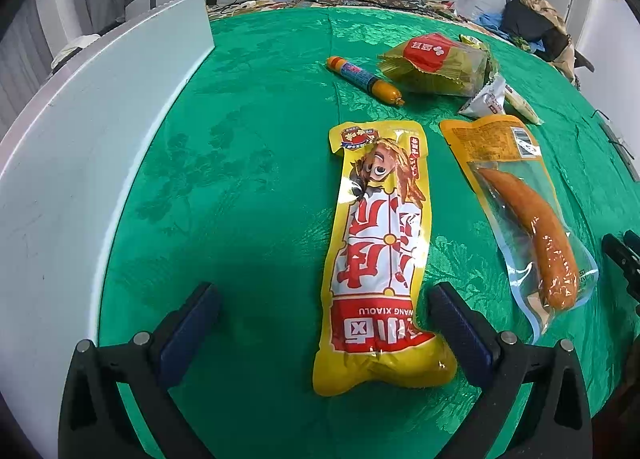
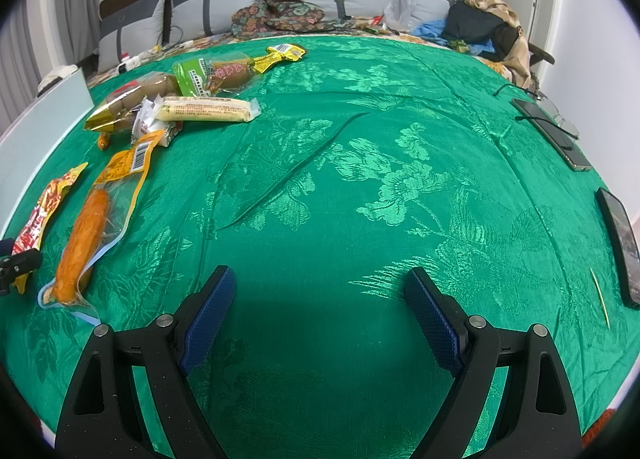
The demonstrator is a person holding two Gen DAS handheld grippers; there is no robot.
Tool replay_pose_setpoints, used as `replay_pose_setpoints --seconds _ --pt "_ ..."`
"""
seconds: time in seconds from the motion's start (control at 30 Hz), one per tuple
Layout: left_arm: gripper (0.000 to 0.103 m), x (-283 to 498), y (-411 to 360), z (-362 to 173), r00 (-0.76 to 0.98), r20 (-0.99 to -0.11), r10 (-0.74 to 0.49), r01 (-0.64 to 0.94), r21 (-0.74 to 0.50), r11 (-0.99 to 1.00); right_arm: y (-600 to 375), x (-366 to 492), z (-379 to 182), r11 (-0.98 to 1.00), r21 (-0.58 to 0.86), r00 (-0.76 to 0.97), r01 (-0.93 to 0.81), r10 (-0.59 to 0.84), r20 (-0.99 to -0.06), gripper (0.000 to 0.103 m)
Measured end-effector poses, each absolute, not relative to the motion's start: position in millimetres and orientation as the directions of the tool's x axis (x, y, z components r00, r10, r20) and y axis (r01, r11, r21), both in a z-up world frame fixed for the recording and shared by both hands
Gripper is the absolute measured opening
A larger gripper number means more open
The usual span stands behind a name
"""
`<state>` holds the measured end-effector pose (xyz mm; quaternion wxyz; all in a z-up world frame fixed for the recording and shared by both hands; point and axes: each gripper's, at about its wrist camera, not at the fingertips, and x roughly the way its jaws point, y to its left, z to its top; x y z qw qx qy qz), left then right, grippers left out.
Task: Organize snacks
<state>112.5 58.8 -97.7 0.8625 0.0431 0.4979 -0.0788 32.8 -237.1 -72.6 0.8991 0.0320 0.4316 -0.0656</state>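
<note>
My left gripper [image 1: 324,295] is open just above the green cloth, and the near end of a long yellow and red snack packet [image 1: 378,247] lies between its fingers, close to the right one. A clear orange-topped packet with a sausage [image 1: 524,211] lies to its right; it also shows in the right wrist view [image 2: 92,227]. A small orange and blue sausage stick [image 1: 362,77] and a yellow-green bag [image 1: 436,63] lie farther back. My right gripper [image 2: 318,283] is open and empty over bare cloth. More snacks, among them a pale long bar [image 2: 206,110], lie at its far left.
A white board [image 1: 80,147] borders the cloth on the left. Phones [image 2: 618,243] and glasses [image 2: 560,119] lie along the right edge, with a toothpick [image 2: 600,297] near them. Cushions, clothes and bags are piled at the back.
</note>
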Motion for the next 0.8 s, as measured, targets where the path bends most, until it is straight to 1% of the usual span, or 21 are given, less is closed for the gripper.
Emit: replay_pose_setpoints --seconds 0.17,0.4,0.53,0.6,0.63,0.67,0.7,0.73,0.8 --pt "0.103 112 60 -98 0.49 -0.866 -0.1 0.193 -0.004 0.981 -237 33 -73 0.989 0.0 0.619 0.146 -0.091 -0.78 0.09" --pt "0.103 137 52 -95 0.407 -0.906 -0.113 0.257 -0.005 0.966 -237 33 -72 0.989 0.001 0.619 0.146 -0.09 -0.78 0.09" --pt "0.103 137 47 -95 0.392 -0.914 -0.109 0.256 -0.005 0.967 -238 32 -72 0.99 0.007 0.619 0.144 -0.084 -0.781 0.09" --pt "0.094 129 41 -92 0.407 -0.905 -0.123 0.282 -0.004 0.959 -238 33 -71 0.99 0.015 0.618 0.139 -0.075 -0.782 0.092" --pt "0.079 125 39 -90 0.418 -0.898 -0.138 0.3 -0.007 0.954 -238 34 -71 0.991 0.018 0.615 0.131 -0.067 -0.786 0.092" --pt "0.06 118 34 -86 0.433 -0.888 -0.154 0.329 -0.004 0.944 -238 35 -70 0.992 0.017 0.605 0.128 -0.064 -0.794 0.092" --pt "0.051 114 31 -84 0.445 -0.882 -0.156 0.341 0.006 0.94 -238 36 -68 0.991 0.022 0.588 0.128 -0.059 -0.807 0.092" --pt "0.045 113 30 -83 0.446 -0.881 -0.16 0.344 0.004 0.939 -238 37 -65 0.99 0.053 0.567 0.134 -0.033 -0.823 0.092" --pt "0.045 109 33 -83 0.456 -0.875 -0.162 0.32 -0.008 0.947 -235 38 -57 0.969 0.211 0.55 0.129 0.107 -0.828 0.092"
